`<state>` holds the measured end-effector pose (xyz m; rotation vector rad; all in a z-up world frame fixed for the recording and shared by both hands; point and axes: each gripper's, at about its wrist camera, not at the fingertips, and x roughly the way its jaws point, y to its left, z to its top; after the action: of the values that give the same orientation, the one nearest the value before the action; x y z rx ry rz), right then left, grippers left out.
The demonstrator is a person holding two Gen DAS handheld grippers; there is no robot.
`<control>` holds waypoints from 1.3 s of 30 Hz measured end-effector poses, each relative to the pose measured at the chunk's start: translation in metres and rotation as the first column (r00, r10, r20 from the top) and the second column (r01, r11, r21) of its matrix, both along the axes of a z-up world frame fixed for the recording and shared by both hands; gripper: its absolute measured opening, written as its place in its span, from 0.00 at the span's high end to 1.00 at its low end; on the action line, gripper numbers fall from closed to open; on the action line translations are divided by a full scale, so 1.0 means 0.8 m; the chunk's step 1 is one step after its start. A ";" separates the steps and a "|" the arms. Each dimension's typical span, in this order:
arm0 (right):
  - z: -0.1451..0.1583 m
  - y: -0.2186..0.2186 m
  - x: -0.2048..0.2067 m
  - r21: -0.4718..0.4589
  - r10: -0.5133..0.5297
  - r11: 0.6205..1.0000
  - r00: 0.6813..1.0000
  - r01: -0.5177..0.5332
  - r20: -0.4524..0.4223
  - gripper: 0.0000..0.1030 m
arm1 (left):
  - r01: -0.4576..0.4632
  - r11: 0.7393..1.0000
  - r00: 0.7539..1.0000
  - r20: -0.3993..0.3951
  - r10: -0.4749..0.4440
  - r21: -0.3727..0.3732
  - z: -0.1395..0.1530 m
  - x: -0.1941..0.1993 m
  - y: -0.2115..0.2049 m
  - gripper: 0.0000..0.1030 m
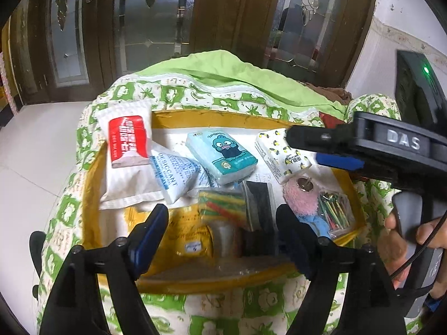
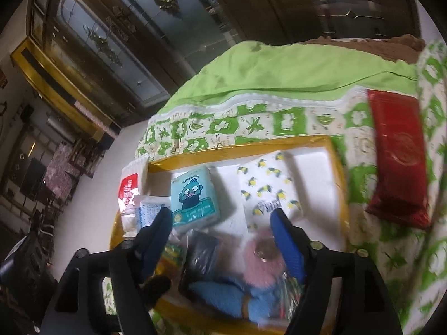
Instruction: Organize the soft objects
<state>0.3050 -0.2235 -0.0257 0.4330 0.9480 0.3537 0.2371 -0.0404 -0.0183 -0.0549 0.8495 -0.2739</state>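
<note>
Both grippers, left gripper [image 1: 220, 223] and right gripper [image 2: 223, 231], hang spread and empty over the yellow-rimmed tray [image 1: 89, 173] at lower centre of each frame.

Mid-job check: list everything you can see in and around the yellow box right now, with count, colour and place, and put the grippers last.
Box: one, yellow rim, white floor, on the green-patterned quilt.
Cartoon tissue pack: one, light blue, box centre.
Lemon-print tissue pack: one, white and yellow, box far right.
Red-label pouch: one, white, over the box's left rim.
Desiccant bag: one, white with blue print, beside the pouch.
Plush toy: one, pink and blue, near right.
Colourful sticks bags: two, near centre and right.
Dark packet: one, black, near centre.
Red packet: one, on the quilt outside the box.
Left gripper: black, blue pads, jaws open, empty.
Right gripper: same, jaws open, empty.
</note>
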 end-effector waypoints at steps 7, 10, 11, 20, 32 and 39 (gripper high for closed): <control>0.011 -0.010 -0.050 -0.022 -0.004 1.000 0.999 0.005 0.034 0.11 | -0.024 1.000 0.999 0.047 0.024 0.004 0.025 -0.036 0.009 0.11; 0.008 -0.013 -0.075 -0.026 0.003 1.000 1.000 -0.002 0.024 0.10 | -0.039 0.999 0.998 0.053 0.039 -0.010 0.028 -0.051 0.015 0.08; 0.006 -0.015 -0.083 -0.029 0.003 1.000 1.000 -0.002 0.022 0.10 | -0.046 0.999 0.998 0.053 0.046 -0.011 0.027 -0.056 0.017 0.08; 0.009 -0.019 -0.153 -0.091 -0.007 0.996 0.997 0.014 0.076 0.07 | -0.114 0.993 0.991 0.071 0.115 -0.013 0.020 -0.112 0.030 0.08; 0.035 0.000 -0.228 -0.251 0.047 0.968 0.966 0.019 0.254 0.01 | -0.113 0.993 0.989 0.095 0.115 -0.026 0.022 -0.175 0.032 0.07; 0.044 -0.003 -0.260 -0.273 0.015 0.959 0.954 0.071 0.301 0.01 | -0.127 0.992 0.983 0.131 0.125 0.009 0.036 -0.199 0.031 0.07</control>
<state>0.0972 -0.2261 0.0095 0.1256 0.6796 0.2445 0.0782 -0.0152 0.0101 -0.0738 0.7151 -0.1496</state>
